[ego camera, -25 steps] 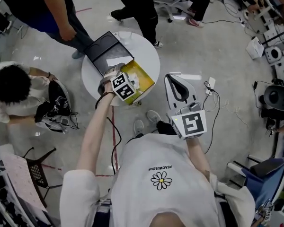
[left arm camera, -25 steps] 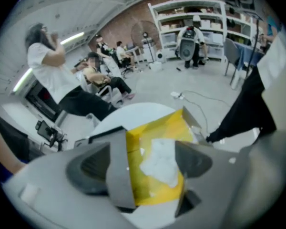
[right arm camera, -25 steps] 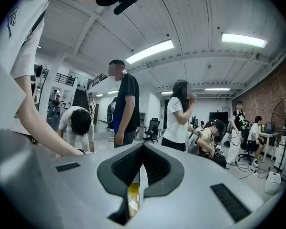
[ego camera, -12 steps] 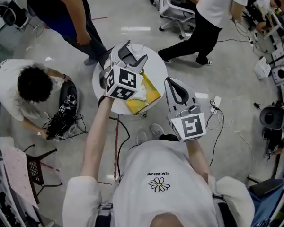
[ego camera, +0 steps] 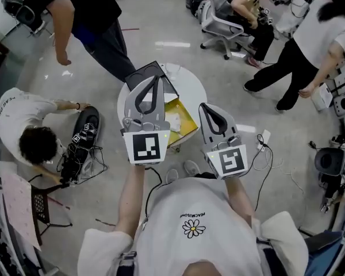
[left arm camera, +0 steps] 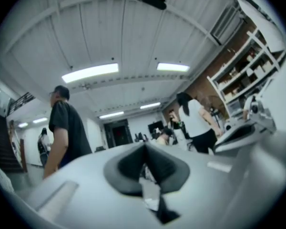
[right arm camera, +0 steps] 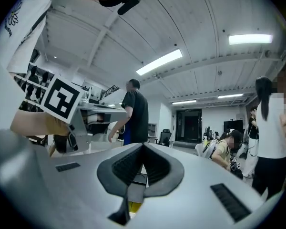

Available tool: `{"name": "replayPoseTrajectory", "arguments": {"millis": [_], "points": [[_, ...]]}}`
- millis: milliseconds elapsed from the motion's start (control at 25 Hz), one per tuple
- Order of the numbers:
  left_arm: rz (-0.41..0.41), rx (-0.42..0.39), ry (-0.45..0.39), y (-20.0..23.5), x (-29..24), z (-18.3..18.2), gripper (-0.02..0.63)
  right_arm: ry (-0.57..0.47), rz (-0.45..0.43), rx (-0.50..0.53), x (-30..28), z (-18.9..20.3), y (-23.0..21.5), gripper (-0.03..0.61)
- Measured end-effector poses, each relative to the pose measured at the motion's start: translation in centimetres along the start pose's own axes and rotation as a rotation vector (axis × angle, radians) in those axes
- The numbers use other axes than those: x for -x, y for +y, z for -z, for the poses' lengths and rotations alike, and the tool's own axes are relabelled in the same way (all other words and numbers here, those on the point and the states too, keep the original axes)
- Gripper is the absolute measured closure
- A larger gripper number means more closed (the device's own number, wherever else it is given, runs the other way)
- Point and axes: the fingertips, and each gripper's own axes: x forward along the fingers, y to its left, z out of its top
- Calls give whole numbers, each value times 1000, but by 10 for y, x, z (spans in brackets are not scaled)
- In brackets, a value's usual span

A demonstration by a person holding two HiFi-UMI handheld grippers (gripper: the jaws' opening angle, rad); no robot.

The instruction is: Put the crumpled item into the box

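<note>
Round white surface (ego camera: 191,85) on a grey floor (ego camera: 86,206), in an open room with strip lights on the ceiling. People around it: one person in a dark top (ego camera: 75,4) stands on the far left and a crouching person (ego camera: 23,125) handles gear on the floor.

Head view: yellow box (ego camera: 187,118) sits open on the near side of the surface. The crumpled item (ego camera: 172,121), pale, lies inside the box; neither tool touches it. A dark panel (ego camera: 135,76) lies at the box's far side, partly hidden behind my left tool.

Left tool (ego camera: 156,79): held up, pointing roughly level across the room. Its jaws have just been closing and now meet at the tips, with nothing between them.

Right tool (ego camera: 204,107): held beside the left one and apart from it, just off the surface's near right edge, also pointing level. Its jaws are together and hold nothing. In the right gripper view a sliver of yellow shows low down through the gap behind the tips, and the left tool's marker cube shows at the left.
</note>
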Motion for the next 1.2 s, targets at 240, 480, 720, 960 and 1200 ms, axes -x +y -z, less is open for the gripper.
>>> {"name": "replayPoseTrajectory", "arguments": {"millis": [240,480,720,960,1200], "points": [[-130,227,56,4,36,35,612,9,2,29,-5,-1,-1,578],[-244,234,140,18,64,66,612,15,6,47,-7,2,-3,580],[-258,206,123,26,64,59,612,16,12,49,-7,1,-6,580],[-260,198,137,26,65,61,612,13,13,56,-6,2,-7,580],[-254,198,140,24,65,62,612,18,20,55,-5,3,-8,580]]}}
